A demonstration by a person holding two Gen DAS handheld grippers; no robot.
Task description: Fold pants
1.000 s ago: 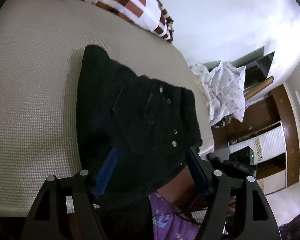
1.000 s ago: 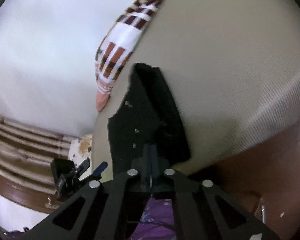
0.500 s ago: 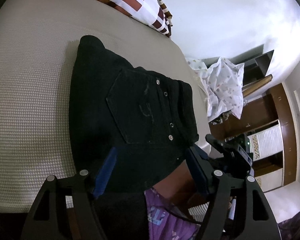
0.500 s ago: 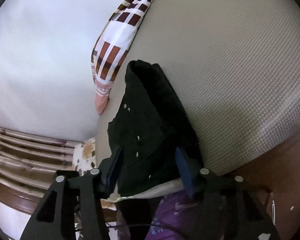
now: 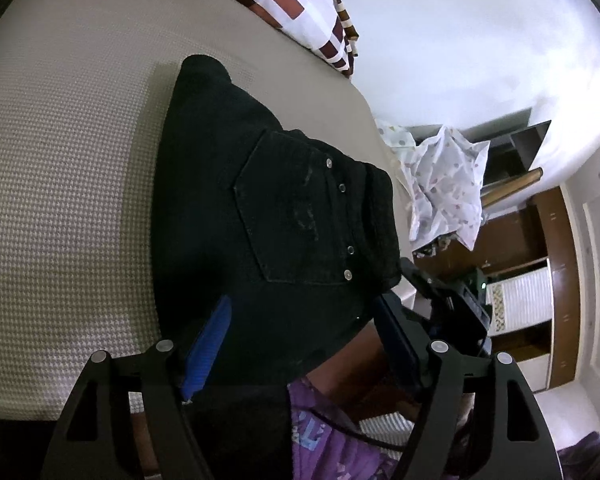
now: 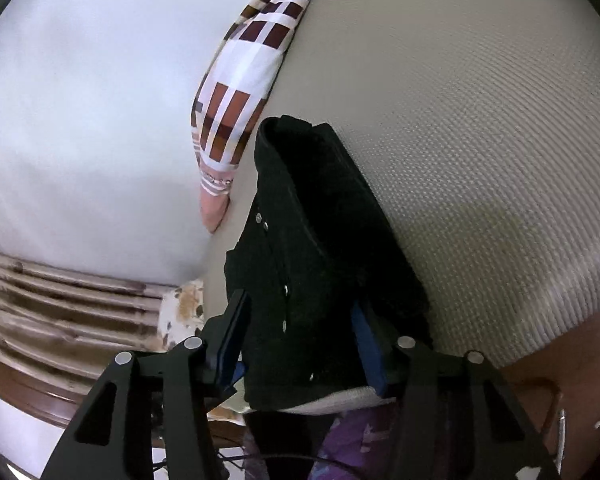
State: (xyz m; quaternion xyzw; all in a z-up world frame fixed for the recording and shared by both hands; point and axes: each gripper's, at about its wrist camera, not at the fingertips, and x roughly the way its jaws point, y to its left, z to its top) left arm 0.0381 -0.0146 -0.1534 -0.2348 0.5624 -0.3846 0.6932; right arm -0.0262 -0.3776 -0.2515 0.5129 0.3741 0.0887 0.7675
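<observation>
Both the left gripper and right gripper gape empty over folded black pants; no readable labels.

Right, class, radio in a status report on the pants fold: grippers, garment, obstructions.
Left gripper open, right gripper open, neither gripping. Black pants folded compact on the bed. Checked pillow beyond them, apart; nothing obstructing.

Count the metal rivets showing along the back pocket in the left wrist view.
4, in a line along the pocket's waistband-side edge on the black pants: one at each corner, two between. Folds may hide others.
</observation>
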